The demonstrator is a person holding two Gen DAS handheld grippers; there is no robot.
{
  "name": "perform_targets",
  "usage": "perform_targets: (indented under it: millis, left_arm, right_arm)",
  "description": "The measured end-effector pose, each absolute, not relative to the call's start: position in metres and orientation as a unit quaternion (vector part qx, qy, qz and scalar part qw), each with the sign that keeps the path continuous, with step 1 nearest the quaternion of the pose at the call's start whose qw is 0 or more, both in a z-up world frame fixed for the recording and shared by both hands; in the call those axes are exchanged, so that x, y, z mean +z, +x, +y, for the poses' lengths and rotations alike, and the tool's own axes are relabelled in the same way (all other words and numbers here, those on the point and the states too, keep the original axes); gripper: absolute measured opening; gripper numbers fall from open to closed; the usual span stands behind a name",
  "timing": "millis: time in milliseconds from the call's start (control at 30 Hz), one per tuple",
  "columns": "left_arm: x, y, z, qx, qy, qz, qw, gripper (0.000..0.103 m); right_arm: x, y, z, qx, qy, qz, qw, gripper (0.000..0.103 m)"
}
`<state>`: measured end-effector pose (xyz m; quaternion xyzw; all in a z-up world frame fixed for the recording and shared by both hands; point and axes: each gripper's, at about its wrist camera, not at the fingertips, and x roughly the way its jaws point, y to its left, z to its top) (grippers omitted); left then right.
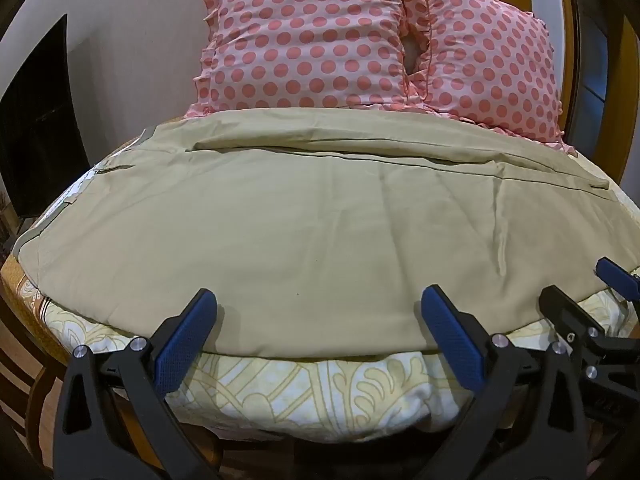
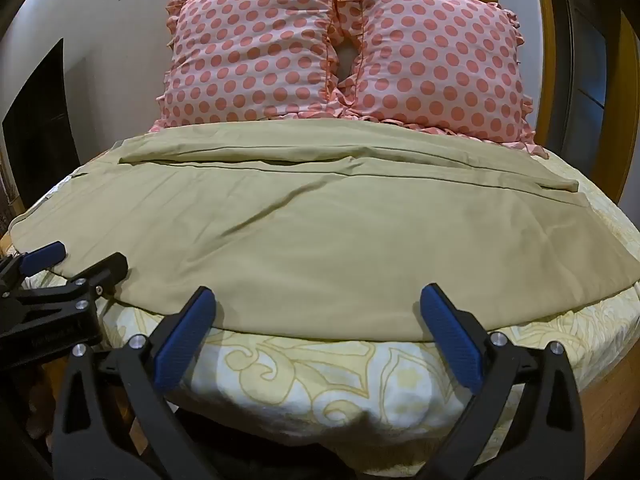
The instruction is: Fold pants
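Note:
Khaki pants (image 1: 304, 216) lie spread flat across the bed, one leg folded along the far side; they also show in the right wrist view (image 2: 320, 232). My left gripper (image 1: 318, 304) is open, its blue pads just over the pants' near edge, holding nothing. My right gripper (image 2: 318, 304) is open too, at the near edge further right. The right gripper shows at the right of the left wrist view (image 1: 580, 284); the left gripper shows at the left of the right wrist view (image 2: 80, 264). Both hover side by side.
Two pink polka-dot pillows (image 1: 312, 36) (image 2: 436, 60) lean on the wall behind the pants. The bed sheet (image 1: 320, 388) is white with yellow patterns. A dark screen (image 1: 36, 132) stands at the left. A wooden frame (image 2: 540, 40) is at the right.

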<state>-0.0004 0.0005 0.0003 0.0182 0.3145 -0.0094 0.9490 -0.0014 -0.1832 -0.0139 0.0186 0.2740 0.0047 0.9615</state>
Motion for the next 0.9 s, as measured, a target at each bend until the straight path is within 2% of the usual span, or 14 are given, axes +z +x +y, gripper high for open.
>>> perform_targets:
  millis: [900]
  left_arm:
    - [0.0002,-0.0002,0.0002,-0.009,0.022,0.317,0.948,0.102]
  right_arm:
    - [-0.0136,-0.0017,-0.1835,0.005,0.019,0.272,0.962,0.101]
